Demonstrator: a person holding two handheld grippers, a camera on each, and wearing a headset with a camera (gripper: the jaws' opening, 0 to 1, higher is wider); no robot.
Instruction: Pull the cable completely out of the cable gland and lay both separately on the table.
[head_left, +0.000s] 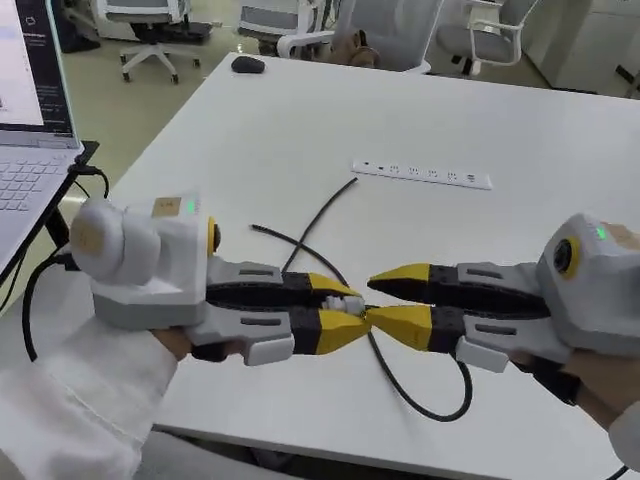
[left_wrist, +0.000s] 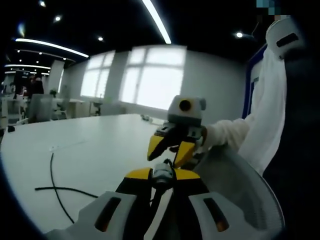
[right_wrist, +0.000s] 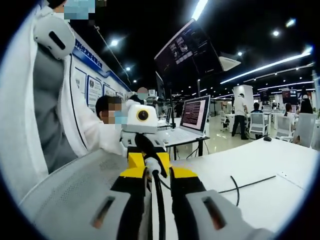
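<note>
My left gripper (head_left: 358, 308) is held above the white table (head_left: 300, 130), shut on a small pale cable gland (head_left: 342, 302). The gland (left_wrist: 162, 172) sits between its yellow tips. My right gripper (head_left: 370, 300) faces it tip to tip, jaws spread in an open V around the black cable (head_left: 400, 385) where it leaves the gland. In the right gripper view the cable (right_wrist: 159, 200) runs between the separated jaws up to the gland (right_wrist: 151, 165). The cable's loose length (head_left: 310, 225) lies on the table behind the grippers, and a loop curves toward the near edge.
A white power strip (head_left: 420, 173) lies at the back of the table and a black mouse (head_left: 247, 65) at its far corner. A laptop (head_left: 30, 150) stands on a stand at the left. Office chairs (head_left: 150, 35) stand beyond the table.
</note>
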